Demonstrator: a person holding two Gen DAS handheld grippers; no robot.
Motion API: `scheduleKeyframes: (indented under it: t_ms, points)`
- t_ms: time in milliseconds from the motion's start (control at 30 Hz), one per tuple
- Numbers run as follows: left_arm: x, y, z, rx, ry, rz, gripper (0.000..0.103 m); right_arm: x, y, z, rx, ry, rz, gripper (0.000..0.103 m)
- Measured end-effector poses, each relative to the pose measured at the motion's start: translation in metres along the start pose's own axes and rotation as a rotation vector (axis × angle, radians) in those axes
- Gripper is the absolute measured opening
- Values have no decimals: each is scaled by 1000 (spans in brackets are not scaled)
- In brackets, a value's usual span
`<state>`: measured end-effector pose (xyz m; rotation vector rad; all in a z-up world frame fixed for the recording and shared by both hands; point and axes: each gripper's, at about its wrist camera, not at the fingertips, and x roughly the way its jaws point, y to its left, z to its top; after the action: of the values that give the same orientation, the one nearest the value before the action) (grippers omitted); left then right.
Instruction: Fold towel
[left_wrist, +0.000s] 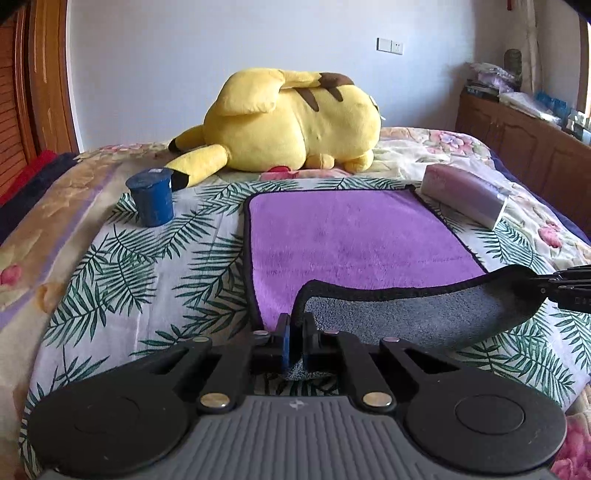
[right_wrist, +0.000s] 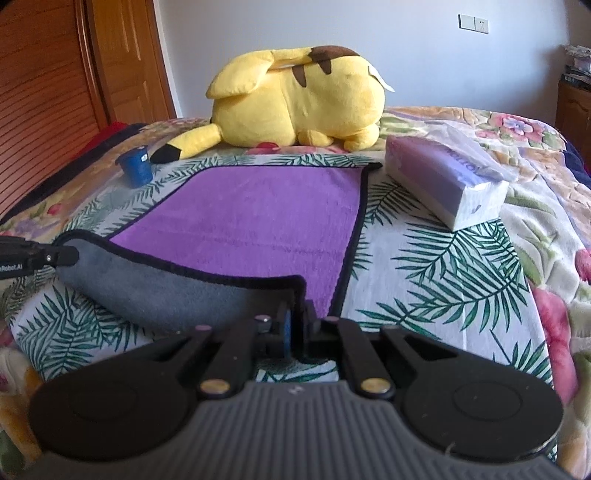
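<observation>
A purple towel (left_wrist: 354, 236) with a black hem and grey underside lies spread on the bed; it also shows in the right wrist view (right_wrist: 251, 218). Its near edge is lifted and curled over, grey side (left_wrist: 413, 317) up. My left gripper (left_wrist: 297, 332) is shut on the near left corner. My right gripper (right_wrist: 297, 321) is shut on the near right corner. Each gripper shows at the edge of the other's view, the right gripper (left_wrist: 546, 286) and the left gripper (right_wrist: 70, 255), pinching the hem.
A yellow plush toy (left_wrist: 288, 122) lies at the towel's far side. A blue cup (left_wrist: 151, 199) stands left of the towel. A tissue pack (left_wrist: 465, 192) lies at its far right corner. A wooden cabinet (left_wrist: 524, 144) stands right of the bed.
</observation>
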<state>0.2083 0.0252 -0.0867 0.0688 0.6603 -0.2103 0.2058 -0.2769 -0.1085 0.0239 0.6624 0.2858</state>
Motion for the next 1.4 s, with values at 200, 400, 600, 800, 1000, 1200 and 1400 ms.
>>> scheduleKeyframes:
  t_ms: [200, 400, 600, 800, 1000, 1200, 1400]
  points:
    - [-5, -1, 4, 5, -22, -3, 6, -4, -1, 3, 4, -28, 4, 7]
    - [-1, -3, 9, 24, -36, -3, 6, -5, 2, 7, -14, -51, 10, 7]
    - [9, -1, 14, 37, -38, 1, 5, 1, 3, 11, -45, -56, 5, 6]
    - [12, 2, 21, 41, -52, -3, 5, 7, 1, 15, -58, -70, 0, 6]
    - [18, 1, 28, 58, -63, -2, 5, 16, -2, 18, -74, -74, -2, 5]
    - [30, 4, 30, 68, -53, 0, 5, 24, -5, 20, -83, -77, -3, 5]
    - [40, 7, 31, 75, -46, 1, 5, 30, -6, 22, -94, -87, 0, 5]
